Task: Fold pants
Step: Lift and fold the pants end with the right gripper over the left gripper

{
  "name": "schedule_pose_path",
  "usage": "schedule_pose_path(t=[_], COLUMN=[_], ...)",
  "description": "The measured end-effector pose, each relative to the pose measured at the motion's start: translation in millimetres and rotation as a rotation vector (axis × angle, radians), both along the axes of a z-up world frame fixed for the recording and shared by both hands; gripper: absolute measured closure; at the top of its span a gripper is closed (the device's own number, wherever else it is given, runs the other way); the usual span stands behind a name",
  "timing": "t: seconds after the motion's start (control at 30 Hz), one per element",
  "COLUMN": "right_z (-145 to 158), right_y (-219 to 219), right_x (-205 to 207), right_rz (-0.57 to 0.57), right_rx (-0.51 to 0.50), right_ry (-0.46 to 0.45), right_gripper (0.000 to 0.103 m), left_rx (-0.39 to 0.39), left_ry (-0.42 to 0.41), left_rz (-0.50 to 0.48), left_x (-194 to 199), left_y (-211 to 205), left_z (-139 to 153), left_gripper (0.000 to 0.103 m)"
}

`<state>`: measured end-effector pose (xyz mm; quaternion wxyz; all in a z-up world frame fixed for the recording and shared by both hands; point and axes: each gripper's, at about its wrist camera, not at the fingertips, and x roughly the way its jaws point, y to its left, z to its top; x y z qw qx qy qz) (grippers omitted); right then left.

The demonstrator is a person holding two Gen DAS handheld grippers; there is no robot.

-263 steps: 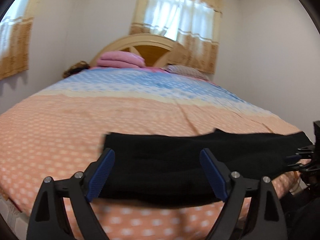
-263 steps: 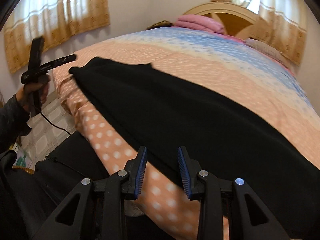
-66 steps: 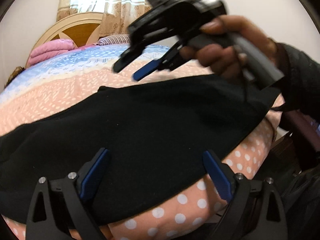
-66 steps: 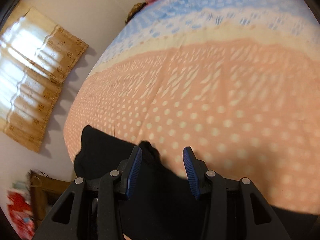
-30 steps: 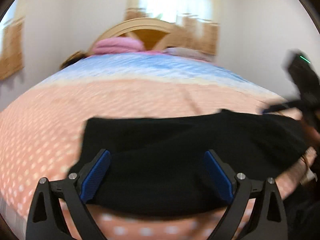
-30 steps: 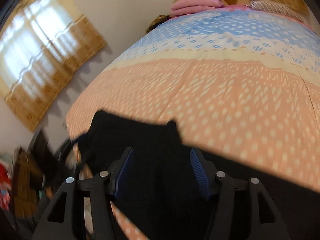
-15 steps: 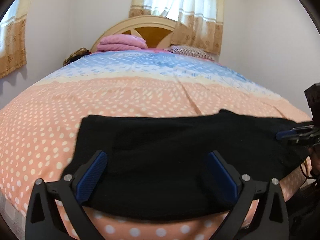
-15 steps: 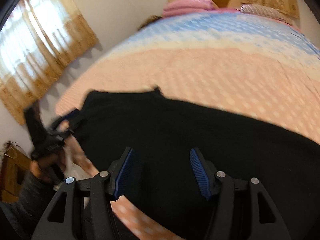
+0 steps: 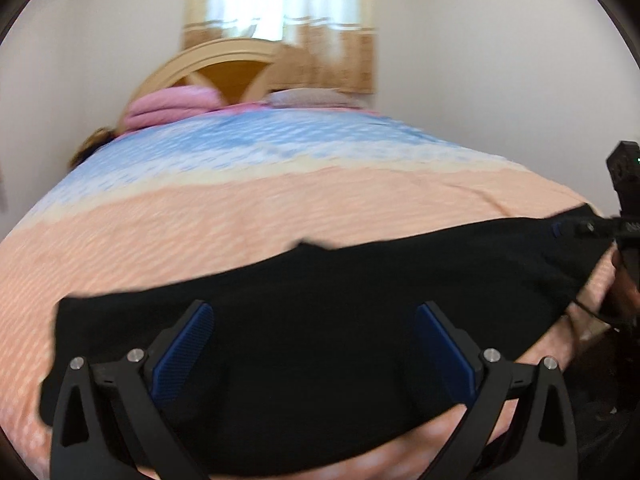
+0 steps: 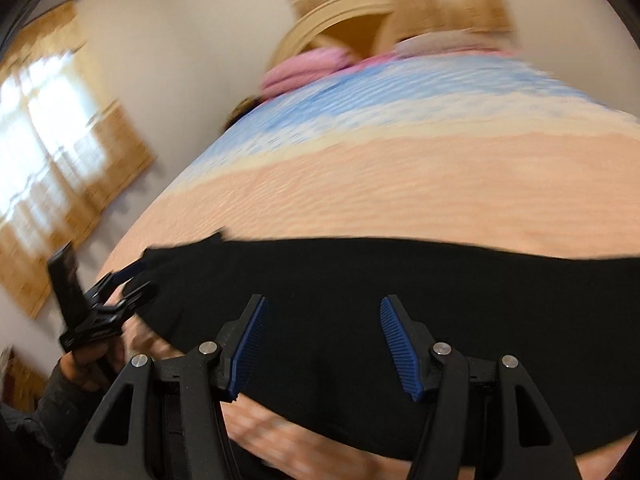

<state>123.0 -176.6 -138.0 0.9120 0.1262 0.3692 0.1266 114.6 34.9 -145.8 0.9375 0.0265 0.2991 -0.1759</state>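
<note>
Your black pants [image 9: 320,320] are lying flat in a long band across the near edge of the bed [image 9: 280,208], one end at each side. Your left tool [image 9: 316,344] hovers over the left end with its fingers spread wide apart, gripping nothing. Your right tool [image 10: 322,344] is spread too, over the right end.

Both grippers: black frames, ribbed blue pads [image 9: 182,348], 2 silver screws per side; sleeve [image 10: 52,404] apparently dark grey.
</note>
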Motion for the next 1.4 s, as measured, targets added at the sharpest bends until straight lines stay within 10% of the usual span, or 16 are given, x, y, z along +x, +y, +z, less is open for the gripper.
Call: schedule_pose_path(t=[0.43, 1.4], right_z=[32, -20], right_y=[-222, -260], right_x=[-109, -114], right_rz=[-0.569, -0.497], right_rx=[-0.053, 0.128], right_ry=[-0.062, -0.068], right_gripper=[0.043, 0.066], left_rx=[0.033, 0.114], left_ry=[0.057, 0.134], left_rz=[-0.232, -0.165], left_x=[16, 20], left_y=[-112, -126], left_z=[-4, -36], left_gripper=[0.0, 0.0])
